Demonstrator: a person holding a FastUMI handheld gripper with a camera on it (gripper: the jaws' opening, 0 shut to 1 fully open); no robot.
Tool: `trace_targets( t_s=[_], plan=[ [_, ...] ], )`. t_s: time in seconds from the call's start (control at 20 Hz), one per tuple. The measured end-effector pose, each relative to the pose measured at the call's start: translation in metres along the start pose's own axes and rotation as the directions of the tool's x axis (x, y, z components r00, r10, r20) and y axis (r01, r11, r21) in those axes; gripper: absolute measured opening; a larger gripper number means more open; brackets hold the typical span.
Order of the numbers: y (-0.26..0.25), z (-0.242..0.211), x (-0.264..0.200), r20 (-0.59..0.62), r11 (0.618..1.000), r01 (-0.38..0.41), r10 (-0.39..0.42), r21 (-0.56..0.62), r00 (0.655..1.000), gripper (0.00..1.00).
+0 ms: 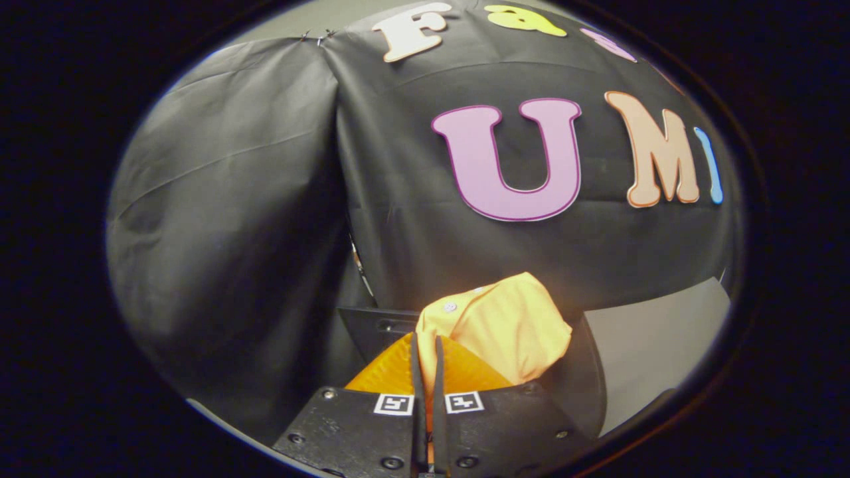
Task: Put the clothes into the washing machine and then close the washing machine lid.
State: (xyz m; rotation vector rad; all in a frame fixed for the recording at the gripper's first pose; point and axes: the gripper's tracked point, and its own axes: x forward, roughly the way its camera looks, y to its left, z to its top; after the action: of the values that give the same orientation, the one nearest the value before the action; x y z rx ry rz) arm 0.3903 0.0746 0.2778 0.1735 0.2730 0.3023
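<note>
The garment (505, 325) pinched between the nearly closed fingers of the gripper (428, 372) is soft, matt woven cloth, lightly creased, with small glossy buttons (450, 307) near its fold. Beyond it, the booth wall (252, 219) is matt, wrinkled fabric. Off to the fingers' right lies a smooth, matt grey surface (657, 338).

I could read no words, brands or numbers on anything ahead of my tongs (428, 345). The only signs were two small square black-and-white coded markers (394, 403) on the tongs' own body, one at the base of each finger, just behind where the fingers pinched the yellow garment (505, 325). They carried a blocky pattern, not letters. The garment itself bore no print that I could make out.
</note>
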Motion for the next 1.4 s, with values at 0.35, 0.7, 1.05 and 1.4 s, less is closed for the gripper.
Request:
trace_targets(
  t_s=[0.35, 0.7, 1.05, 1.4],
  plan=[
    [0.026, -0.015, 0.028, -0.002, 0.997, -0.033, 0.034, 0.066, 0.999, 0.03],
    [0.042, -0.034, 0.031, 0.002, 1.0, -0.01, 0.01, 0.002, 1.0, 0.03],
    [0.072, -0.069, 0.005, 0.025, 0.998, -0.051, 0.051, -0.022, 0.998, 0.03],
    [0.096, -0.109, 0.031, -0.048, 0.993, -0.1, 0.096, -0.071, 0.994, 0.03]
  ],
)
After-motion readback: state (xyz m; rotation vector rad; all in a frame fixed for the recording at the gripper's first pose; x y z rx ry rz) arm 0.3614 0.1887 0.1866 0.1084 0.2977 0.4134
